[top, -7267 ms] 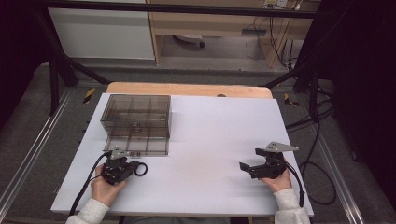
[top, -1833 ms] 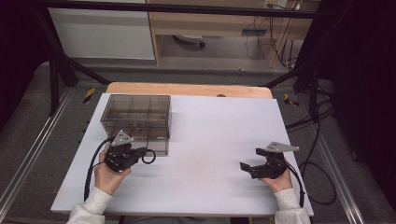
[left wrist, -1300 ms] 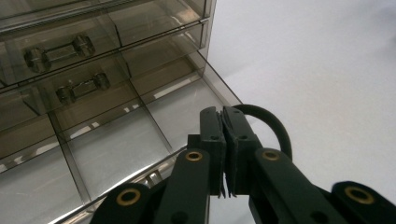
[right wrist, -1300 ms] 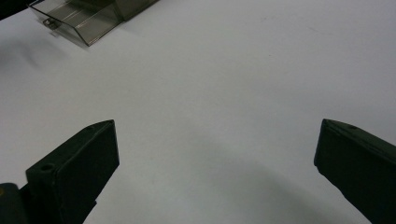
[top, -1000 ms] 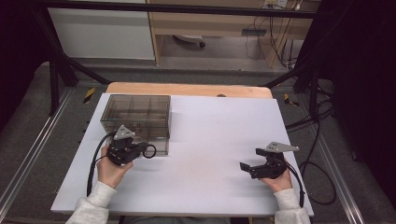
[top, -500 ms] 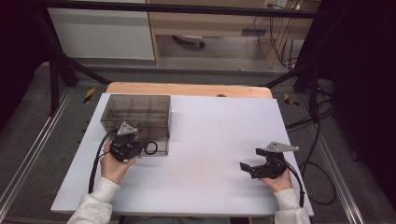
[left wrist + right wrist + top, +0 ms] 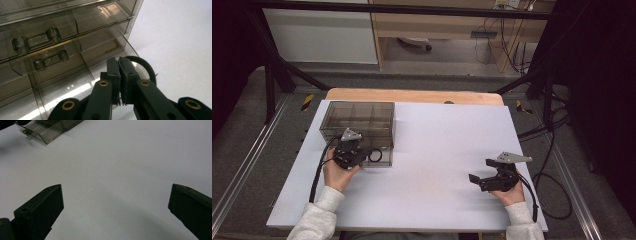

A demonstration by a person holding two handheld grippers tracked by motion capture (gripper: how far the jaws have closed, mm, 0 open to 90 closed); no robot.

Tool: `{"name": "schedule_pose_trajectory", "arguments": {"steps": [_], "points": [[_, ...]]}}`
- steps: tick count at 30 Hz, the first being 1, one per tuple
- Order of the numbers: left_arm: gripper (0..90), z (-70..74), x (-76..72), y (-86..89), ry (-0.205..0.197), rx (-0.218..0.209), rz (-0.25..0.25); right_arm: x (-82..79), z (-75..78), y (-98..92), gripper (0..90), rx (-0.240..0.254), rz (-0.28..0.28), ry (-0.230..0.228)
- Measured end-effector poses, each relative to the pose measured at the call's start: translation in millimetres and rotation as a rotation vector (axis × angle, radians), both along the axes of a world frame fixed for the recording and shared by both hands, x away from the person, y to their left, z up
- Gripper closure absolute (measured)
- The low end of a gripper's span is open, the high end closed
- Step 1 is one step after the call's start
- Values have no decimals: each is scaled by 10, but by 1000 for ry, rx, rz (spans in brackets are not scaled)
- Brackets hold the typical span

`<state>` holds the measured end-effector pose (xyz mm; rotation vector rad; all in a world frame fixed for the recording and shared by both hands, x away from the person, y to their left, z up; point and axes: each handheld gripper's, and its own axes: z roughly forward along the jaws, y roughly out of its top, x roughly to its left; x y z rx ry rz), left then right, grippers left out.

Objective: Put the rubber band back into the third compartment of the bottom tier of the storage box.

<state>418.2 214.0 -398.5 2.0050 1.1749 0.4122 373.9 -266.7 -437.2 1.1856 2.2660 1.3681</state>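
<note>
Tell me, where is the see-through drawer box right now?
In the high view the drawer box sits at the table's far left, right beside the left tool.

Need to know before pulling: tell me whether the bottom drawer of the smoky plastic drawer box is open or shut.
Open: the bottom drawer juts out past the drawer box front, under the shut left gripper. How far, cannot tell.

Grey carpet floor [image 7: 257,150]; white cabinet [image 7: 319,32] far left; wooden desk [image 7: 447,22] far centre; cables [image 7: 504,42] far right; dark surroundings.
</note>
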Motion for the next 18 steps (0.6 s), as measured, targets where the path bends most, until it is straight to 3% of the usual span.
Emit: {"name": "schedule_pose_trajectory", "arguments": {"steps": [18], "points": [[869, -81, 106, -60, 0, 14, 14, 0, 0, -1, 5, 0, 0, 0]]}}
